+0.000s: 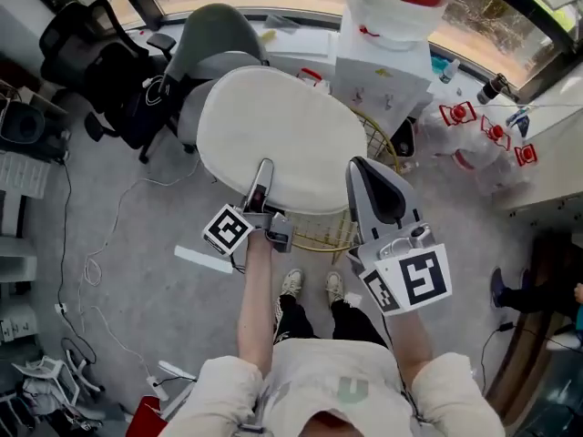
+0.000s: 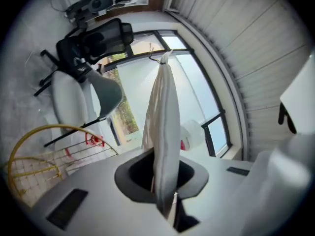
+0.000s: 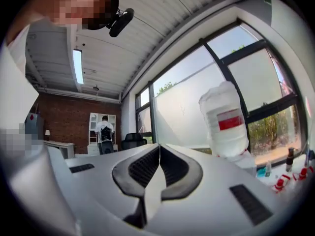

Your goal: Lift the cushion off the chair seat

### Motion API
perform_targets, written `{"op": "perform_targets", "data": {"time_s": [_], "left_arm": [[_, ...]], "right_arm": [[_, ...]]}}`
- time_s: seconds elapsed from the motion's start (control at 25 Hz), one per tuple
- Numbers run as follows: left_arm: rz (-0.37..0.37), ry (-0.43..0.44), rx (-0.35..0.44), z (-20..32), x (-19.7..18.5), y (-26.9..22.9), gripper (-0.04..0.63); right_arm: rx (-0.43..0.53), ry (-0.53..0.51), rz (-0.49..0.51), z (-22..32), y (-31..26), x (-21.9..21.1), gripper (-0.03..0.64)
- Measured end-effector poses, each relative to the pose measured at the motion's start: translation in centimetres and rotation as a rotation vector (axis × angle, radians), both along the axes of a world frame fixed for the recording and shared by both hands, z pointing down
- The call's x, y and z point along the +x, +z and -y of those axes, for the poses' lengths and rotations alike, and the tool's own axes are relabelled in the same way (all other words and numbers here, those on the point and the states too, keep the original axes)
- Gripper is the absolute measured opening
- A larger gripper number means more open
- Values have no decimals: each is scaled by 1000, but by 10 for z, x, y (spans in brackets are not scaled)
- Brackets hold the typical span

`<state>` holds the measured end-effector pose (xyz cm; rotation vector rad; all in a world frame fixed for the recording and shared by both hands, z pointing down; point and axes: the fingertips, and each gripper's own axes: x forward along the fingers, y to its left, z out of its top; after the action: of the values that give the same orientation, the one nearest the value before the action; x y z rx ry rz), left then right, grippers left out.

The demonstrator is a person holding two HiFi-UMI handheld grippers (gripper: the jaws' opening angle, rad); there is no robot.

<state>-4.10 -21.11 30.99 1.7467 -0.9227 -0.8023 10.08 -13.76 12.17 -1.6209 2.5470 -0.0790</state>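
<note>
The round white cushion point(image 1: 278, 135) hangs clear above the yellow wire chair point(image 1: 383, 148). My left gripper point(image 1: 263, 171) is shut on its near edge. In the left gripper view the cushion point(image 2: 165, 127) shows edge-on, rising from between the jaws of the left gripper point(image 2: 162, 181), with the chair's yellow rim point(image 2: 34, 132) off to the left. My right gripper point(image 1: 358, 167) is beside the cushion's right edge; I cannot tell whether it touches. The right gripper view shows the right gripper point(image 3: 158, 149) with its jaws shut tip to tip and nothing between them.
A grey office chair point(image 1: 214, 44) and a black one point(image 1: 91, 53) stand behind the wire chair. A water dispenser with a large bottle point(image 1: 392, 25) is at the back right. Cables point(image 1: 100, 262) trail across the floor on the left. My feet point(image 1: 310, 285) are just before the chair.
</note>
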Motion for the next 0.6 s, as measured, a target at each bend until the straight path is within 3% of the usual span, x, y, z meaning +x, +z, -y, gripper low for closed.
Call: {"op": "perform_targets", "data": {"time_s": [0.08, 0.16, 0.36, 0.6], "left_arm": [[51, -12, 91, 13, -5, -57, 43], [152, -44, 191, 20, -12, -108, 43], [289, -141, 345, 11, -18, -212, 41], [544, -270, 513, -20, -28, -306, 41]], "right_arm": [[80, 23, 7, 1, -38, 3, 17], [140, 40, 11, -1, -71, 8, 17], [267, 112, -21, -22, -136, 21, 17], [365, 192, -92, -42, -176, 26, 17]]}}
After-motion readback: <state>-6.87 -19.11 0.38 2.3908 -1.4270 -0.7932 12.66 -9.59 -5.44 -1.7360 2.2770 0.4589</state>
